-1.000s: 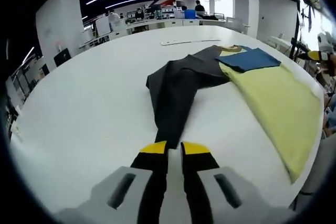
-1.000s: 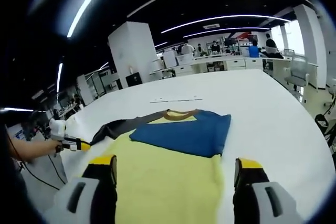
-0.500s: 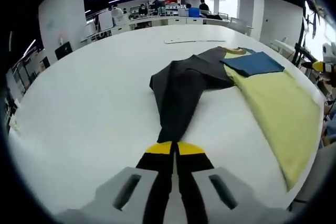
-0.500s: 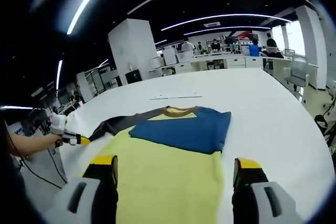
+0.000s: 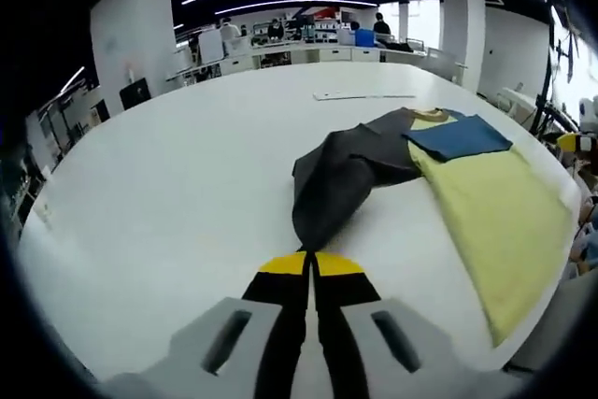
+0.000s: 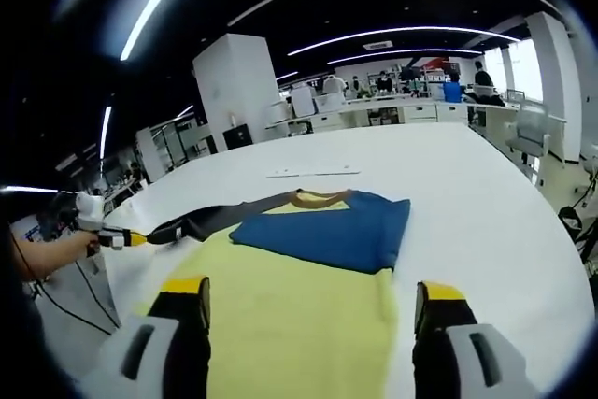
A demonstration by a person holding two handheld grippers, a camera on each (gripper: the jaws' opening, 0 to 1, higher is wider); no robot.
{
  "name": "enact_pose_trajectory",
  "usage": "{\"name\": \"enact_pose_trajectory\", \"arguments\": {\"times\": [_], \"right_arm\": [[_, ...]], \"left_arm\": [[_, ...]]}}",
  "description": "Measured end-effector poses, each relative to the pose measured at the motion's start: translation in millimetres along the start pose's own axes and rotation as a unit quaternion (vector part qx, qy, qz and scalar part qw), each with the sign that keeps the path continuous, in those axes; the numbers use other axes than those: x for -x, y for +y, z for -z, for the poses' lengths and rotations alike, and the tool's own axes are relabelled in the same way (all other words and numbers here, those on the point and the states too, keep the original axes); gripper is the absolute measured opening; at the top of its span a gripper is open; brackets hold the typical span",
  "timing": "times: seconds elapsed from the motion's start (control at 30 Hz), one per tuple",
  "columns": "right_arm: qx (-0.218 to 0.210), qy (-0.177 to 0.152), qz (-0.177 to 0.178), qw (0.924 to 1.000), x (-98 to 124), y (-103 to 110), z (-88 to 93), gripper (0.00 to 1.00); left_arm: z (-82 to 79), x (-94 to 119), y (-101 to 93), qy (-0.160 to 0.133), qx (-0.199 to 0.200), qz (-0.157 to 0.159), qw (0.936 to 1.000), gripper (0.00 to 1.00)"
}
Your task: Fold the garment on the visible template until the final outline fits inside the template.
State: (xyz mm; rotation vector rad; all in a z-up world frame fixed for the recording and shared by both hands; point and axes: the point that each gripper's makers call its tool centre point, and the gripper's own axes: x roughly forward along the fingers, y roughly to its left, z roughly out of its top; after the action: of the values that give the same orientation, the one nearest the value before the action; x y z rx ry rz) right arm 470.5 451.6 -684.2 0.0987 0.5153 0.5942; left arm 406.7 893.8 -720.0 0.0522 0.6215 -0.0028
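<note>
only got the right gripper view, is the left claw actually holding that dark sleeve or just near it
Observer: The left claw is shut on the end of the dark sleeve, which runs straight out from its yellow tips.
Operator: sleeve flat or bunched
Observer: It is rumpled, with folds where it meets the yellow body of the garment.
Operator: and my right claw
Observer: The right claw is open, empty, with the yellow body between its tips and the folded blue sleeve beyond.
</note>
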Motion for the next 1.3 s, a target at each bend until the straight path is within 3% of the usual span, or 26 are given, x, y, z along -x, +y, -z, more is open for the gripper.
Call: {"name": "enact_pose_trajectory", "arguments": {"times": [0.17, 0.4, 0.97, 1.3], "right_arm": [[-0.001, -0.001, -0.002, 1.0000, 2, 1, 0.5, 0.91], [0.001, -0.004, -0.006, 1.0000, 4, 4, -1.7, 0.91], [0.002, -0.016, 0.008, 0.9998, 10, -1, -10.7, 0.91], [-0.008, -0.018, 0.021, 0.9996, 17, -5, -9.7, 0.92]], "left_arm": [[-7.6, 10, 10.6, -0.015, 0.011, -0.019, 0.9996, 0.00], [-11.3, 11, 34.2, -0.013, 0.019, -0.055, 0.9982, 0.00], [-26.3, -16, 74.6, -0.009, 0.018, -0.114, 0.9933, 0.00], [-22.0, -32, 99.9, 0.005, 0.046, -0.148, 0.9879, 0.00]]}}
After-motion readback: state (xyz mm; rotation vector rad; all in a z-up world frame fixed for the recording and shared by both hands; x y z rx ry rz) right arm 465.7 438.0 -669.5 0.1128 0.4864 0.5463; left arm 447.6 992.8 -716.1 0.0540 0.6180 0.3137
